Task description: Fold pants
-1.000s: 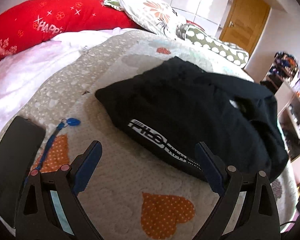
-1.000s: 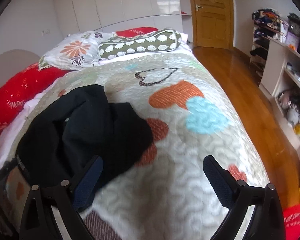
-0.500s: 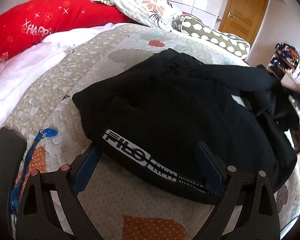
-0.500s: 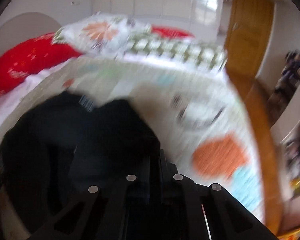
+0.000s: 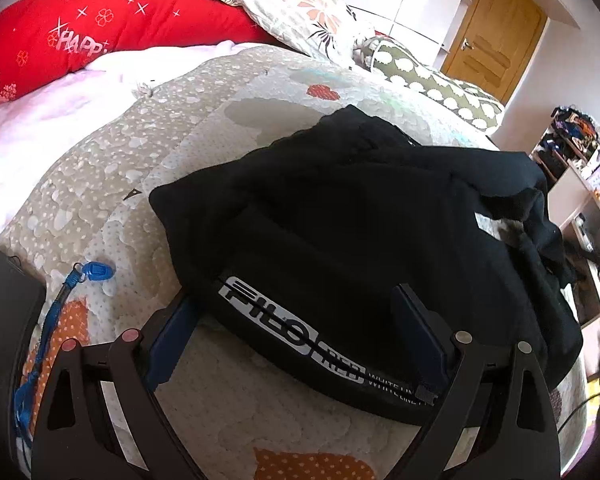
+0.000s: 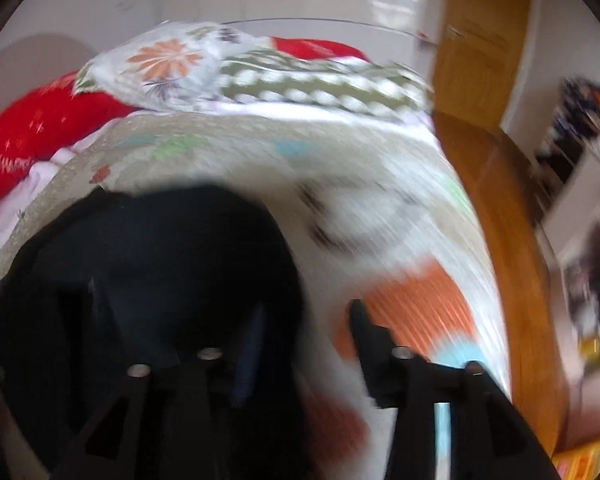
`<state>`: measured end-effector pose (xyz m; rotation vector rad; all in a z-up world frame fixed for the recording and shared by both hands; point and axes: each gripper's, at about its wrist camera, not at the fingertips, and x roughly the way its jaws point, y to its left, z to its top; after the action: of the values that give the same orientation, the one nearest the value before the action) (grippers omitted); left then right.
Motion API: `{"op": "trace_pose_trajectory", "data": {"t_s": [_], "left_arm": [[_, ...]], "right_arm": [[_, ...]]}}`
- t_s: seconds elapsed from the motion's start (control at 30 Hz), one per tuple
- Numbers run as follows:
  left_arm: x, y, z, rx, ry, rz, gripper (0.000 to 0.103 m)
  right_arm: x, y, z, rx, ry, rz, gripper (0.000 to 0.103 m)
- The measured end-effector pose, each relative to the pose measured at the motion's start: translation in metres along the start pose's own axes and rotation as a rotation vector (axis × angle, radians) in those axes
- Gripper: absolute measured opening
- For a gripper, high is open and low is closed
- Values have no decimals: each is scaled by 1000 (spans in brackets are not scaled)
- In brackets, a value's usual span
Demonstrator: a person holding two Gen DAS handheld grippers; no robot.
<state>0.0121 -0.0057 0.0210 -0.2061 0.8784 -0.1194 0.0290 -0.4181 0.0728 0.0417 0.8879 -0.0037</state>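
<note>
Your left gripper (image 5: 296,332) is spread wide, now straddling the printed hem of the black pants (image 5: 364,224) heaped on the quilt (image 5: 112,184) — closer than before. Your right gripper (image 6: 304,336), clamped a moment ago, is opening — nothing between its fingers.

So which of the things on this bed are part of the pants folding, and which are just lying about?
Part of the job:
- pants, black, in a heap on the quilt
- left gripper, open, straddling the printed edge
- right gripper, jaws opening, at the other side of the heap

Just lying about:
- blue tag on its cord
- red pillow
- floral pillow
- green pillow
</note>
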Motion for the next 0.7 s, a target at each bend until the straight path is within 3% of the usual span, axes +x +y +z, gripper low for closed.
{"op": "trace_pose_trajectory", "data": {"t_s": [0.1,0.2,0.27,0.33,0.47,0.5,0.53,0.57,0.6,0.67,0.7], "left_arm": [[2,0,4,-11,-9,15,94],[5,2,8,-28,-21,31,94],[10,4,10,-44,-12,26,94],[14,4,12,-44,-8,29,94],[19,4,16,-51,-14,20,94],[18,5,16,-56,-21,5,93],[18,6,16,-63,-27,-4,80],[17,8,16,-73,-32,0,53],[18,9,17,-82,-27,-2,42],[14,12,16,-105,-30,-36,21],[11,12,15,-112,-33,-50,17]], "right_arm": [[-25,-28,-49,140,9,102,48],[-19,-33,-81,254,67,268,48],[-10,-27,-88,285,78,306,48],[-8,-23,-88,323,36,332,48],[9,-18,-78,453,31,457,48],[9,-17,-78,440,16,452,43],[8,-14,-76,418,3,444,37],[9,-13,-75,409,-3,437,21],[8,-14,-75,419,-6,433,13],[0,-19,-76,441,-37,431,7],[-11,-23,-79,440,-68,418,7]]}}
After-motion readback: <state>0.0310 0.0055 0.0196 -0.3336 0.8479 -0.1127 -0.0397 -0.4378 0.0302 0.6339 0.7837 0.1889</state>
